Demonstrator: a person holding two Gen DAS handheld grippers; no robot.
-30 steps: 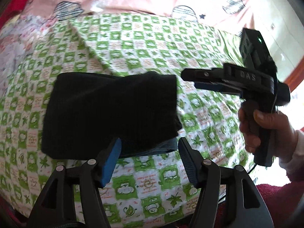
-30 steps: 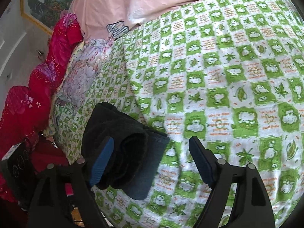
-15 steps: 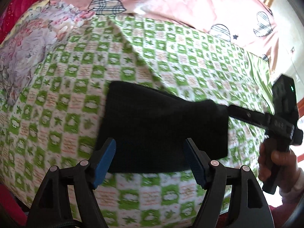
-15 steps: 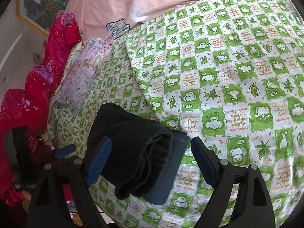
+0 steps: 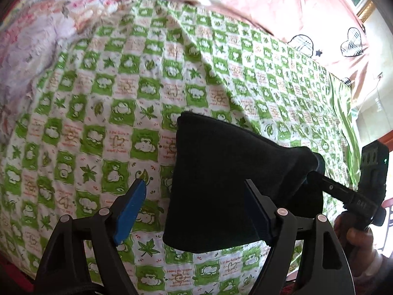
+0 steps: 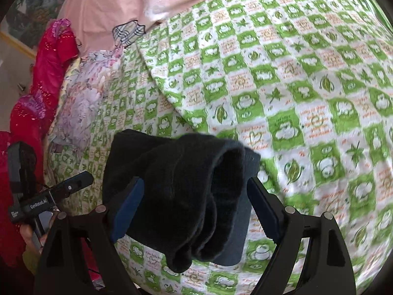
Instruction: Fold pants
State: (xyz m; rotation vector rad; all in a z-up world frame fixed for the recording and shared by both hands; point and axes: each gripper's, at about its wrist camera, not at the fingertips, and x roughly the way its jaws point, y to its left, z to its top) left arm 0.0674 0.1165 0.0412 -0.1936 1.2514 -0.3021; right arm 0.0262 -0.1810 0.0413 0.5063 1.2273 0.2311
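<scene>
- Where are the black pants (image 5: 233,184) now?

- They lie folded into a thick bundle on the green checked sheet (image 5: 98,123), near its front edge. The pink bedding (image 5: 270,7) is well behind them.

- And the two claws?

- The right gripper (image 6: 194,184) stands wide around the right end of the bundle, with one finger on each side. The cloth fills almost the whole gap there. I do not see the pads squeezing it, so I judge this claw is open and holds nothing. The left gripper (image 5: 194,184) is also wide, and its jaws have just been opening. Only the left edge of the bundle is between its fingers. The right finger stands in front of the cloth and the blue pad (image 5: 130,211) is over bare sheet, apart from the pants.

- What could go wrong from here?

- I think the layers may slip. The bundle is thick and soft, and at the right end the inner layers already show as loose rolls. If a claw closes on the top layers only, or drags sideways when it leaves, the fold may open again. The left finger could also catch the edge and pull the bundle toward the edge of the bed. The sheet itself may be pinched together with the pants
</scene>
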